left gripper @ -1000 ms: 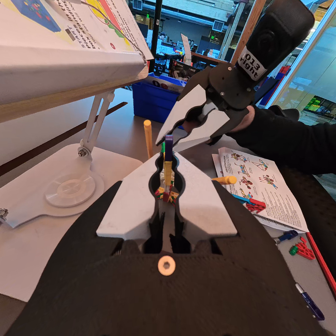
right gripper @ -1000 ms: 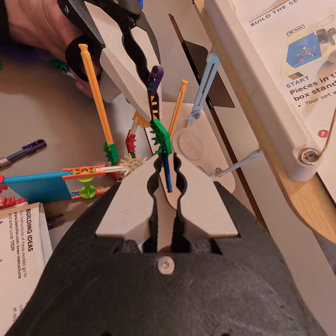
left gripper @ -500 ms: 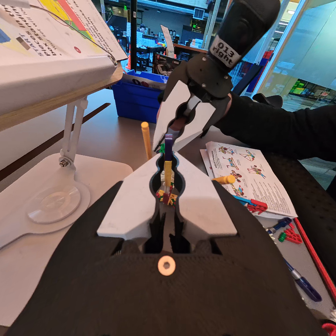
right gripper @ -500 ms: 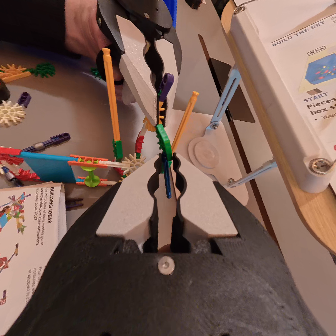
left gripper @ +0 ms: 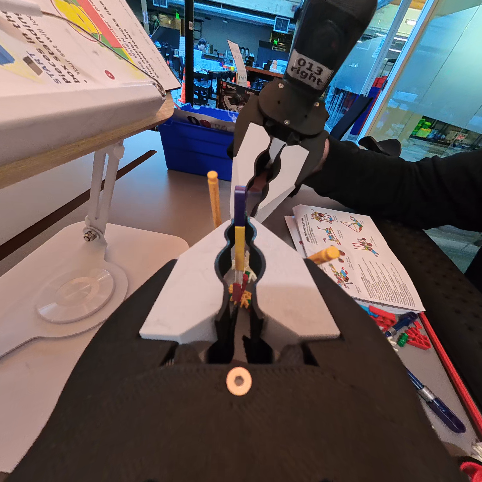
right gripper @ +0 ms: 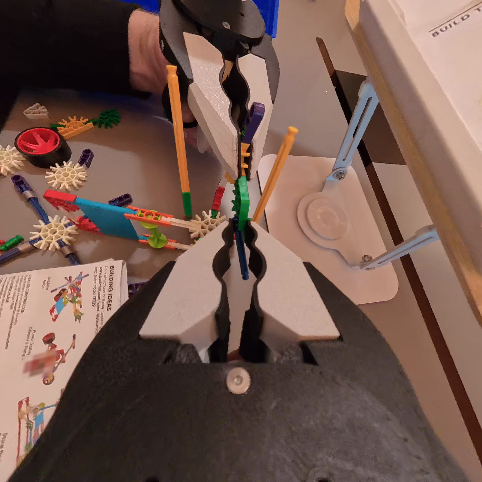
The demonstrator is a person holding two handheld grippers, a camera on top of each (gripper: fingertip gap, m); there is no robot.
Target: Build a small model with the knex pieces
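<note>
while the left gripper (left gripper: 238, 227) was clenched on the yellow connector (left gripper: 239, 245) under a purple piece (left gripper: 240, 206), the right gripper (right gripper: 238, 229) pinched a blue rod (right gripper: 241, 255) at the green connector (right gripper: 241, 200); any twist could have popped that joint. the blue bin (left gripper: 198, 154) behind held printed packaging.

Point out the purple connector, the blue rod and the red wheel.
purple connector (right gripper: 255, 117): right wrist view, its upper body above the left tool.
blue rod (right gripper: 241, 257): right wrist view, mid-shaft between the right tool's fingers.
red wheel (right gripper: 39, 144): right wrist view, red hub.
</note>
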